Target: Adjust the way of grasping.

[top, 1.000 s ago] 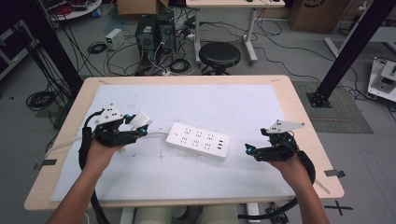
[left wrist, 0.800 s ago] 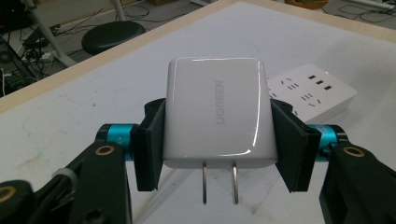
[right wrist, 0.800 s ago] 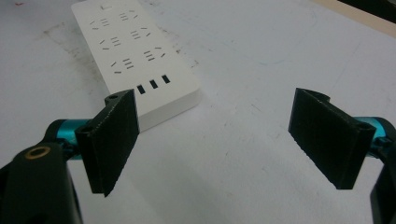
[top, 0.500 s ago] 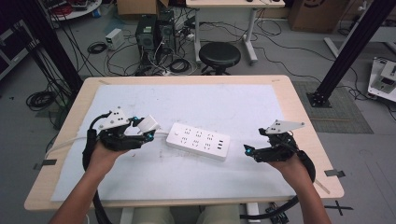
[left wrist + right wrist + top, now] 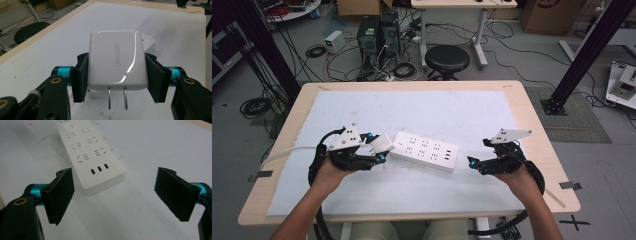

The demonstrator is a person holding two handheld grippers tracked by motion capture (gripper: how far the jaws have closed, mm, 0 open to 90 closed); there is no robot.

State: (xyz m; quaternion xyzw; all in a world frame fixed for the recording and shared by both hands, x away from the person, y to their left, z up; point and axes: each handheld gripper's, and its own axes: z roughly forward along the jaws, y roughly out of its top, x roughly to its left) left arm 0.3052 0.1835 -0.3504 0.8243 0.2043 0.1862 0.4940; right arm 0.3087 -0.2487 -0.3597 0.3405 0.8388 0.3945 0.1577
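A white power strip (image 5: 424, 150) lies flat on the white mat (image 5: 427, 110) in the middle of the table; its sockets and three USB ports face up (image 5: 88, 155). My left gripper (image 5: 378, 148) is shut on a white UGREEN wall charger (image 5: 116, 61), held just above the strip's left end (image 5: 149, 41). The charger's two metal prongs (image 5: 117, 98) point down toward the camera side. My right gripper (image 5: 472, 163) stands open a short way off the strip's right end, with nothing between its pads (image 5: 61, 195).
A white cable (image 5: 282, 154) runs off the strip's left end toward the table's left edge. The wooden table rim (image 5: 537, 135) frames the mat. Behind the table stand a black stool (image 5: 447, 60), computer towers and floor cables.
My left gripper has carried the charger to the right, up to the strip's left end. The right gripper has barely shifted.
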